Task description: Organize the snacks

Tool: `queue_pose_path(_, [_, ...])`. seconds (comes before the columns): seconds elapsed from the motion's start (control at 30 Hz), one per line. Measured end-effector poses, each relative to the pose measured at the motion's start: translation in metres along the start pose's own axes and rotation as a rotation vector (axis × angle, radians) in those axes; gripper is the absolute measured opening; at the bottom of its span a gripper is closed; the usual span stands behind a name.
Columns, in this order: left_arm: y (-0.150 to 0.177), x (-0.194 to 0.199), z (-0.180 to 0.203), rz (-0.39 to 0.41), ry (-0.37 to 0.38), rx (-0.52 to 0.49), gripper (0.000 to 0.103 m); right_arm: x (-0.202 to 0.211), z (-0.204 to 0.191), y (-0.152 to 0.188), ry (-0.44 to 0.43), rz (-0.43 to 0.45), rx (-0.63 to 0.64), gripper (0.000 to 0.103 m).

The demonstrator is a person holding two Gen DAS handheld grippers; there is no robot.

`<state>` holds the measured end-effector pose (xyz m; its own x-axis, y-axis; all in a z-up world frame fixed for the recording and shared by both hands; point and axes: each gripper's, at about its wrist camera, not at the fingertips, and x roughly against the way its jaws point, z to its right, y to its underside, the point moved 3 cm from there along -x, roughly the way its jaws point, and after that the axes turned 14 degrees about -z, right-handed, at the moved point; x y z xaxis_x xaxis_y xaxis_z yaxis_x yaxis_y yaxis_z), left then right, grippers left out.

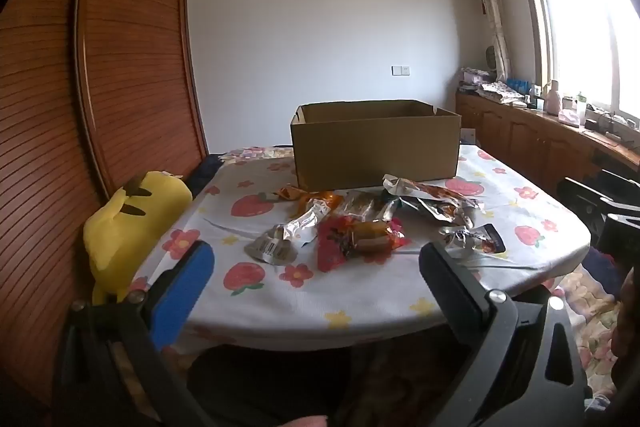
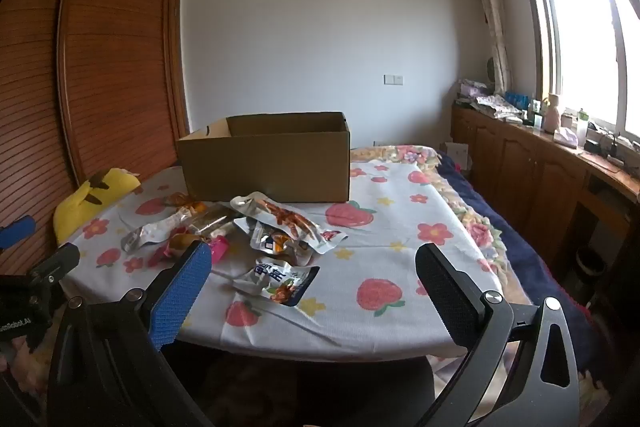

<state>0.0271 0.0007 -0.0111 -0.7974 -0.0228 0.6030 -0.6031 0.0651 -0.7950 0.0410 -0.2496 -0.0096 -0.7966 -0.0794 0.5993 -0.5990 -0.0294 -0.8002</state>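
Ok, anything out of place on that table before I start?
Only the snack packets: they lie in a loose overlapping heap on the tablecloth in front of the cardboard box. Nothing looks spilled.

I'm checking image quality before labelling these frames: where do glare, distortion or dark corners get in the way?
Left wrist view: the window is blown out white, the wardrobe bows from fisheye distortion, the corners are black. Right wrist view: the same glare at the window, and the near face of the cardboard box lies in shadow; snack packets stay readable.

"Robot" printed on left claw (image 2: 24,259)
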Motion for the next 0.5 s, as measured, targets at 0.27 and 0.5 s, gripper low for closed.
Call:
queue_pose_path(0.27, [-0.003, 0.003, -0.005, 0.0, -0.003, 0.001, 0.103, -0.001, 0.001, 0.0, -0.007, -0.001, -0.005, 0.103])
queue_pose_path(0.5, [-0.006, 0.002, -0.008, 0.004, -0.006, 0.016, 0.103, 0.001, -0.003, -0.001, -0.006, 0.001, -0.004, 0.103])
